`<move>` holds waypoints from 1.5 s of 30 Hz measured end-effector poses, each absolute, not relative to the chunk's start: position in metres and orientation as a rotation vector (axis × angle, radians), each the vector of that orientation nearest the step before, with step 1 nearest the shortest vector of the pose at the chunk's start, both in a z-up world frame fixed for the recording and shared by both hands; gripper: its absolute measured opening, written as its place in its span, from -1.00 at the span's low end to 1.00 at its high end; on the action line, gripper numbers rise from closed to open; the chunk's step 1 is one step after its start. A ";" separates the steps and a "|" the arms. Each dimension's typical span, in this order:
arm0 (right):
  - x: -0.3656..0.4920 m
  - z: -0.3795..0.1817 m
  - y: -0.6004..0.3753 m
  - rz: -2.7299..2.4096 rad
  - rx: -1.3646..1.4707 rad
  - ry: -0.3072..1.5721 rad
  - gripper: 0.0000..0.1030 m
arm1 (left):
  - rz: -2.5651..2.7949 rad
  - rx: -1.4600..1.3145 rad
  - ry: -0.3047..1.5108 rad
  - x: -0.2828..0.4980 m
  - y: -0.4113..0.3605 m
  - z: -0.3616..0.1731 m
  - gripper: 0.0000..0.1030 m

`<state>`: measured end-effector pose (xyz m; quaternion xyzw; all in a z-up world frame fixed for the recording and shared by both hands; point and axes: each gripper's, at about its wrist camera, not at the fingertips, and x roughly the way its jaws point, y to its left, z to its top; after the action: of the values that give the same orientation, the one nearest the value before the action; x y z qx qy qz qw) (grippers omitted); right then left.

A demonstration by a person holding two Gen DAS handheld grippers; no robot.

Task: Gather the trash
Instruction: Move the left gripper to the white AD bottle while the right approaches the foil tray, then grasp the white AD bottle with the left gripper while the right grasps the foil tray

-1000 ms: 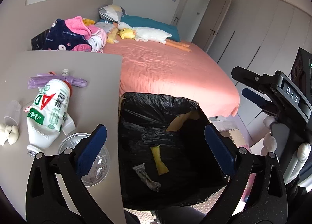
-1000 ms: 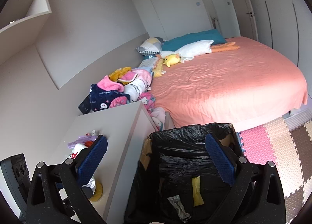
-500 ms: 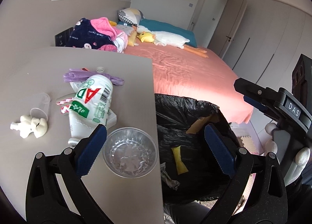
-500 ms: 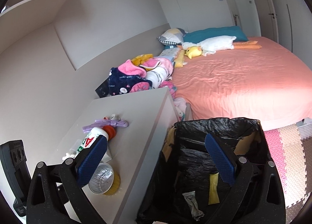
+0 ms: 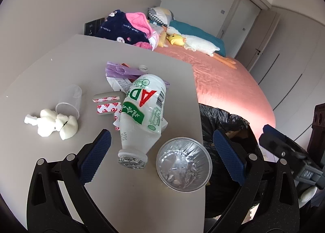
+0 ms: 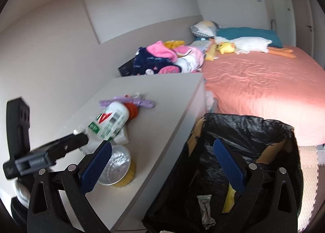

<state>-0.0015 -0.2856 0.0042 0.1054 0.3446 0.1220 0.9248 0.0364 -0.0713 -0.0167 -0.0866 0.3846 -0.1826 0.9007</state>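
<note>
- Since a second ago, left gripper (image 5: 160,155) has been swung from over the trash bag (image 6: 243,131) to the bench (image 5: 61,66); jaws wide open, nothing held.
- Right gripper (image 6: 162,164) is likewise gaping, empty.
- Foil cup (image 5: 183,165) at bench edge could easily get knocked off.

The white plastic bottle (image 5: 142,115) lying on the table carries large red letters "AD" on its label, above a green band of white characters too small to read. A barcode is printed on the side of the same label; its digits are not legible. Small print near the bottle's neck is not legible. The dark blue garment (image 5: 121,30) on the bed bears white lettering, partly readable as "lucky rabbit". The strips of backing paper (image 5: 106,105) beside the bottle show a repeated red logo that cannot be read with certainty.
</note>
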 end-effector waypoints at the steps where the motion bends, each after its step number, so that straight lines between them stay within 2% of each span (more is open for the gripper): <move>1: -0.001 0.000 -0.282 0.266 0.208 0.719 0.94 | -0.376 -0.179 0.803 0.039 -0.070 -0.019 0.88; 11: 0.018 -0.029 -0.251 0.344 0.180 0.816 0.94 | -0.370 -0.270 0.851 0.072 -0.056 -0.036 0.86; 14: 0.025 -0.035 -0.243 0.353 0.177 0.834 0.93 | -0.370 -0.250 0.857 0.078 -0.058 -0.038 0.59; 16: 0.031 -0.040 -0.237 0.364 0.175 0.852 0.82 | -0.376 -0.251 0.876 0.082 -0.059 -0.041 0.42; 17: 0.035 -0.043 -0.235 0.369 0.174 0.867 0.69 | -0.379 -0.251 0.883 0.084 -0.060 -0.043 0.31; 20: 0.041 -0.053 -0.229 0.378 0.176 0.899 0.33 | -0.364 -0.228 0.891 0.086 -0.062 -0.047 0.16; 22: 0.044 -0.057 -0.227 0.376 0.176 0.912 0.23 | -0.356 -0.222 0.895 0.087 -0.062 -0.049 0.01; 25: 0.046 -0.059 -0.224 0.364 0.163 0.903 0.01 | -0.371 -0.240 0.899 0.088 -0.059 -0.050 -0.05; 28: 0.048 -0.061 -0.223 0.385 0.182 0.911 -0.33 | -0.378 -0.258 0.900 0.088 -0.057 -0.051 -0.06; 30: 0.049 -0.063 -0.223 0.399 0.191 0.916 -0.63 | -0.385 -0.274 0.900 0.090 -0.056 -0.051 -0.08; 32: 0.050 -0.065 -0.224 0.408 0.212 0.922 -0.79 | -0.392 -0.292 0.899 0.090 -0.054 -0.051 -0.16; 33: 0.049 -0.065 -0.224 0.410 0.221 0.923 -0.79 | -0.401 -0.306 0.894 0.089 -0.052 -0.051 -0.21; 34: 0.049 -0.065 -0.225 0.416 0.229 0.926 -0.80 | -0.410 -0.318 0.885 0.089 -0.051 -0.050 -0.39; 45: 0.042 -0.051 -0.237 0.451 0.317 0.911 -0.80 | -0.473 -0.326 0.847 0.086 -0.057 -0.040 -0.42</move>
<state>0.0425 -0.2370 -0.0515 0.1510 0.4344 0.2152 0.8615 0.0859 -0.0573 -0.0401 -0.1559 0.4054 -0.2262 0.8719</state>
